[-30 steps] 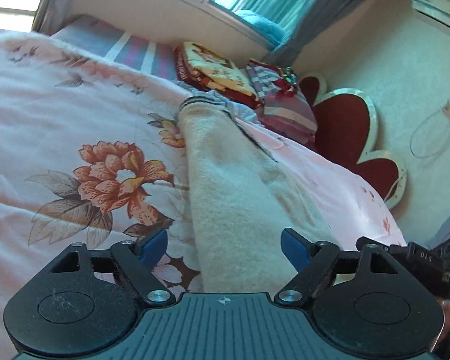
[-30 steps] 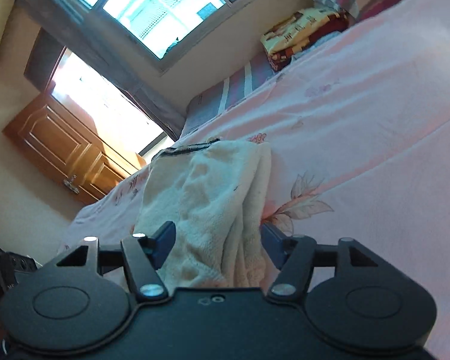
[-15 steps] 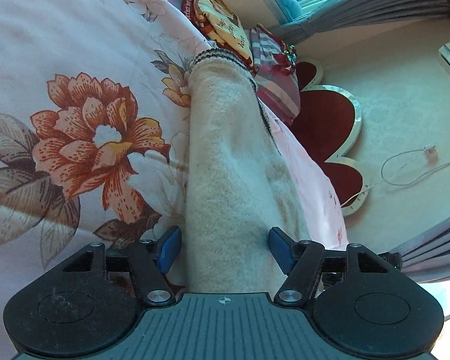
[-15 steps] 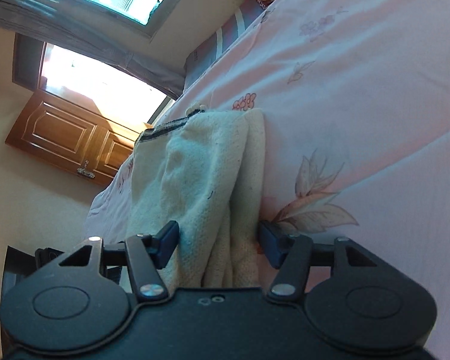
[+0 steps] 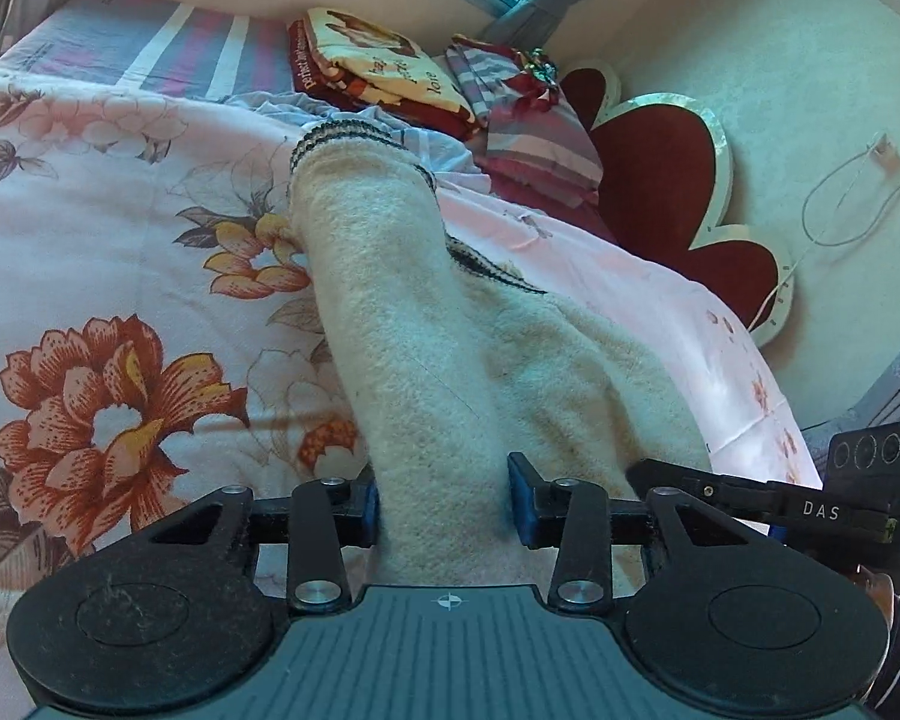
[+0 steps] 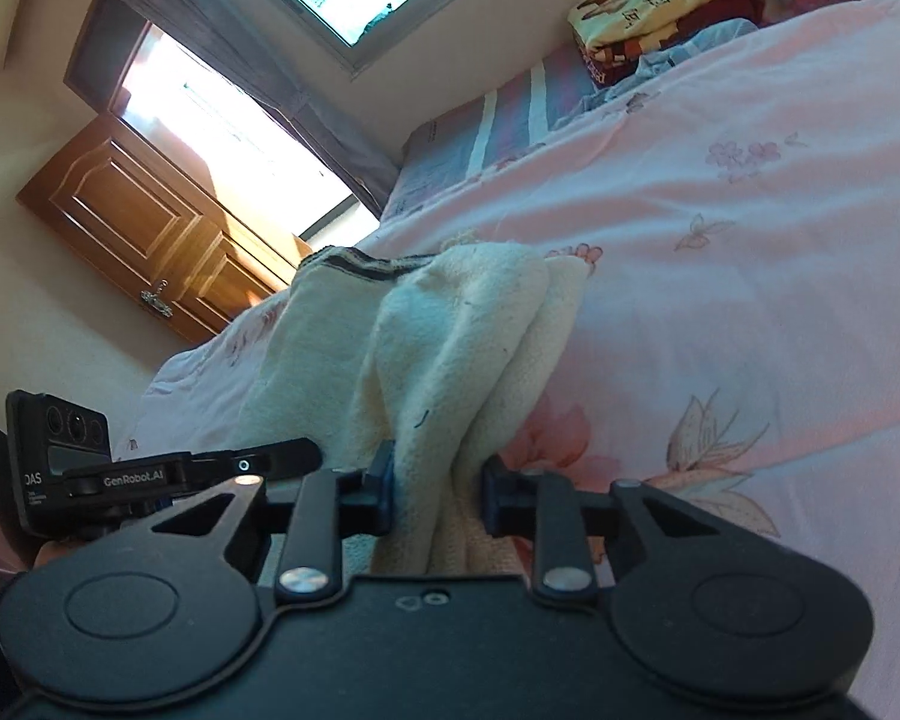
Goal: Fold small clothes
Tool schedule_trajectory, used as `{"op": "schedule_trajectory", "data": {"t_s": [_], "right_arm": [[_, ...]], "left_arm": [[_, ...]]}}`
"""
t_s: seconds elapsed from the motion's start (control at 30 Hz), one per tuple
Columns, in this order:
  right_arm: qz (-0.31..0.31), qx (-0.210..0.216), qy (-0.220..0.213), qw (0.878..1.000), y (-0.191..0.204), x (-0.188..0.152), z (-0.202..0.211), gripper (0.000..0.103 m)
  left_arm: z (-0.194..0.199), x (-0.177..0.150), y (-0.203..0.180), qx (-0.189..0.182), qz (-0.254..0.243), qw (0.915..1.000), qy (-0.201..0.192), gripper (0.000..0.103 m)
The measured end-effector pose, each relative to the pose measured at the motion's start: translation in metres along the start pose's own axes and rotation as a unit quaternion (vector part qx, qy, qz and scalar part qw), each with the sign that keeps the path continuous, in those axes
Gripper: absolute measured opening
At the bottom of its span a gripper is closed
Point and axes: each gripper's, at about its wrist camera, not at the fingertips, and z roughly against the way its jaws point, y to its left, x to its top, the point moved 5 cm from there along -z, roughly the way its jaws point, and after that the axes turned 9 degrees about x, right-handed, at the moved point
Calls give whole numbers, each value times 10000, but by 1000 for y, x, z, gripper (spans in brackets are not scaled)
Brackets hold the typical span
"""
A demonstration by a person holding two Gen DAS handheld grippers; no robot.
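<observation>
On the bed, in the left wrist view, the left hand-held gripper (image 5: 444,507) has just been closing and now pinches the near edge of a cream fleece garment (image 5: 426,324), which stretches toward 12 o'clock across the floral bedsheet (image 5: 120,252). Right wrist view: the right hand-held gripper (image 6: 437,495), also just closing, clamps the bunched near hem. Judged so, folding is only begun; the lifting-over and smoothing remain.
</observation>
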Motion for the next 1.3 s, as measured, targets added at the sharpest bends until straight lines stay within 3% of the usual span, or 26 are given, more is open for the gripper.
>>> {"op": "schedule_trajectory", "data": {"t_s": [0.17,0.4,0.6,0.77,0.83,0.87,0.93,1.03,1.17,1.23,1.3], "right_arm": [[412,78,-13,9991,46,-12,6,26],[560,383,102,9976,121,-45,-26,26],[404,649,361,9964,175,-105,-74,26],[-283,678,347,9967,163,-138,-98,26],[-490,396,445,9970,144,-147,-107,26],[-561,368,479,9966,136,-151,-109,26],[-826,538,396,9943,126,-155,-109,25],[-734,474,412,9953,132,-155,-106,27],[-93,101,-61,9999,155,-145,-69,35],[397,122,-150,9990,173,-143,-48,33],[1034,242,-73,9943,198,-148,-35,29]], "left_arm": [[48,7,2,26,-321,9993,-186,39],[137,-16,70,305,-386,9985,-225,39],[196,-54,144,702,-226,9973,46,40],[198,-83,193,818,196,9963,180,43],[188,-101,210,1164,309,9925,213,59],[184,-109,215,1147,343,9927,126,64],[185,-119,224,937,638,9935,-121,66],[195,-123,220,1082,633,9915,-342,66],[235,-127,204,1359,71,9854,-1026,67],[258,-128,186,1113,-367,9832,-1402,69],[265,-135,165,890,-823,9810,-1518,77]]}}
